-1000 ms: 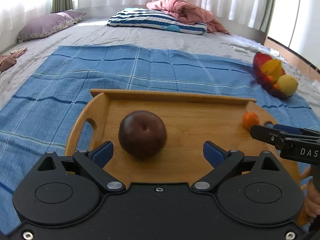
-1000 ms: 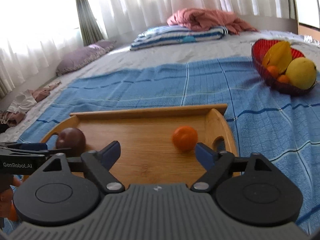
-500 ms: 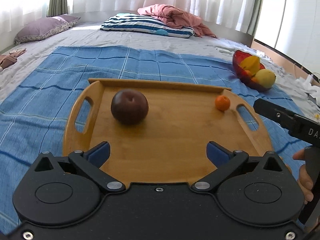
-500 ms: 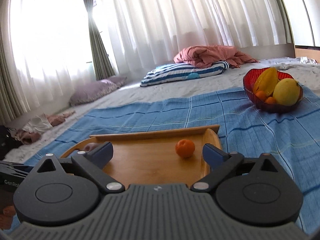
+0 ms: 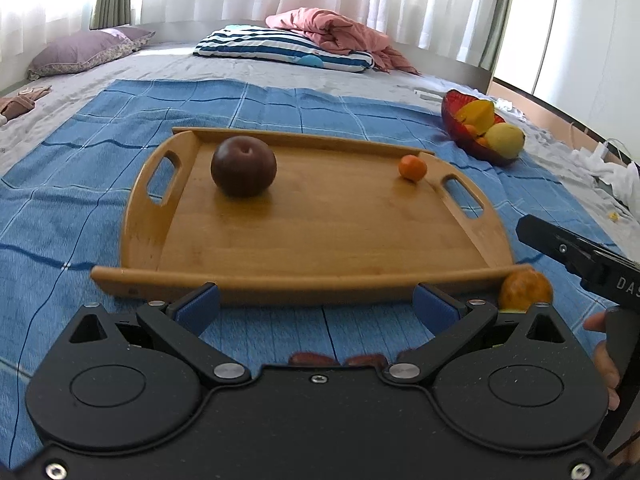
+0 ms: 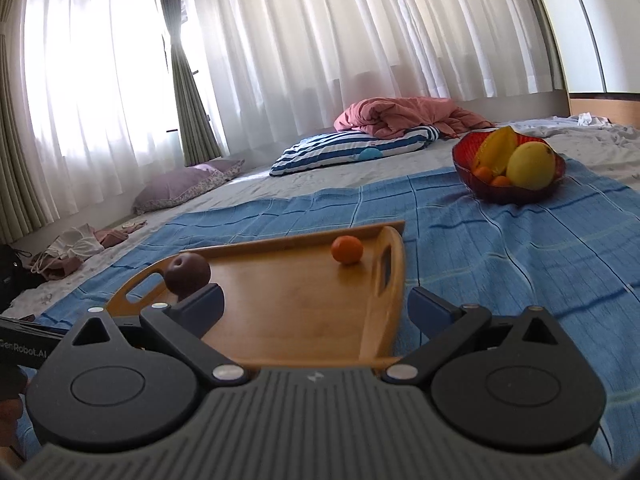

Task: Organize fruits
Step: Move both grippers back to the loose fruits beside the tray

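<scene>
Right now both grippers hang spread and empty: the left gripper (image 5: pixel 316 306) before the wooden tray (image 5: pixel 320 280), the right gripper (image 6: pixel 316 308) above its right end. On it sit a dark plum (image 5: pixel 243 166) and, well apart, a small orange (image 5: pixel 412 168).

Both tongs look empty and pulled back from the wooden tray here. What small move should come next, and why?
Probably swing the open right tongs toward the yellow-orange fruit lying on the blue blanket, just off the wooden tray's near right corner. The dark plum and small orange already sit on the tray; the left tongs are open too, but centred farther away.
</scene>
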Demonstrator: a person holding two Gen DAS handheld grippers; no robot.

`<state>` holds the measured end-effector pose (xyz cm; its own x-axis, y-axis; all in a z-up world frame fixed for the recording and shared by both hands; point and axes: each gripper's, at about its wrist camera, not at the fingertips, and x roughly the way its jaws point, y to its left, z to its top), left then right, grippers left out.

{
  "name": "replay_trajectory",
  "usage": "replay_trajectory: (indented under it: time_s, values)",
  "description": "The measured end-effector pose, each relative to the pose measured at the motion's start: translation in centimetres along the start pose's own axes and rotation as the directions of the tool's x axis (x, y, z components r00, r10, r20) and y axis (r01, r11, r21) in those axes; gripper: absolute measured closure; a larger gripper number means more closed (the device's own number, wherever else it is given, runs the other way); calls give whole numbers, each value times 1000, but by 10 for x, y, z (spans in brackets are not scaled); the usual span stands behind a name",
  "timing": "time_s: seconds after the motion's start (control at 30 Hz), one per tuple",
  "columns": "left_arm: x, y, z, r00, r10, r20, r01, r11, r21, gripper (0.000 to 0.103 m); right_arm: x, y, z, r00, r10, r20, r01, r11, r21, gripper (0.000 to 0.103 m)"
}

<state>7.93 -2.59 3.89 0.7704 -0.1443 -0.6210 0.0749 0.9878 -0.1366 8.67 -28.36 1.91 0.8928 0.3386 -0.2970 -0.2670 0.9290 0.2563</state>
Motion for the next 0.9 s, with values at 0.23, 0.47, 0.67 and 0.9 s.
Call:
replay_trajectory:
  time_s: [0.23, 0.47, 0.67, 0.9]
  values:
    - [-16, -6, -14, 1000, -4, 22, 4, 1000, 16, 0, -20, -3, -17, 1000, 0, -7, 0, 1000, 23, 0]
    - [-30, -11, -29, 999, 11, 43, -13, 999, 33, 0, -31, -2, -32, 1000, -16, -26, 16, 999, 30, 0]
    - [-40, -12, -39, 997, 26, 75, -27, 1000, 12, 0, -43, 3, -44, 1000, -13, -17, 14, 999, 30, 0]
    - [-50, -16, -53, 995, 40, 97, -42, 999, 17, 0, -51, 13, -52, 1000, -2, -2, 2, 1000, -3, 0]
